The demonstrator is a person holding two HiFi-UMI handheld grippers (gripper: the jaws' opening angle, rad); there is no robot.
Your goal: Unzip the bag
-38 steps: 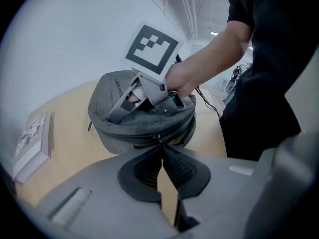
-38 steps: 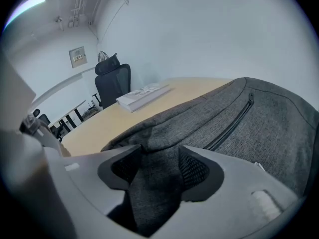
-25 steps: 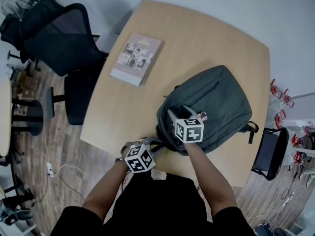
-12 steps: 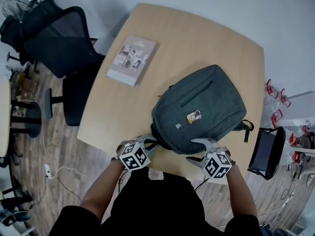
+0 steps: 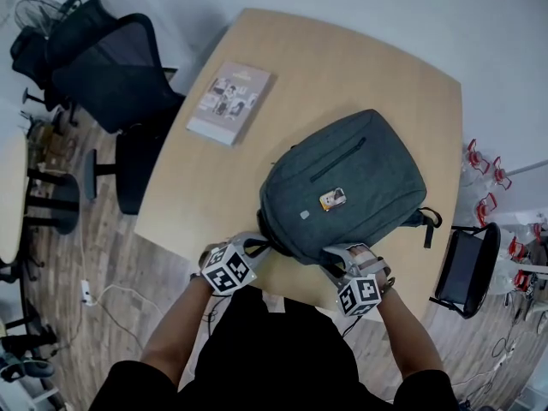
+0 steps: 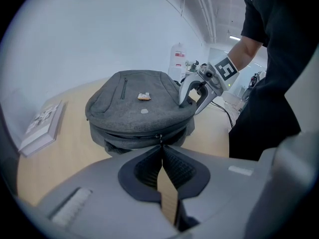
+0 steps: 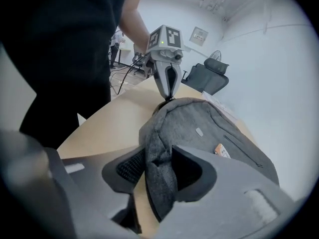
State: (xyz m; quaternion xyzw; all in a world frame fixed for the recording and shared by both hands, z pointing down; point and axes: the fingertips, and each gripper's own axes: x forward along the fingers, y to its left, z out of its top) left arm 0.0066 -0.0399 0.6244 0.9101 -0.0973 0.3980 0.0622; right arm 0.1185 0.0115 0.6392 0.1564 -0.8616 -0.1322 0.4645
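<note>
Your right gripper [image 5: 336, 262] has come off the top of the bag [image 5: 347, 174] and down to its near right corner, where its jaws are closing on a bunched fold of grey fabric. Your left gripper [image 5: 253, 248] has its jaws together at the bag's near left end, apparently pinching the zipper pull [image 6: 160, 136]. The bag lies flat near the table's [image 5: 214, 204] near edge. Anchor with the right, keep the fabric taut, and draw the pull along the zip line, not upward. Whether the pull itself is caught is hard to tell, and the zip's run round the far side is hidden.
</note>
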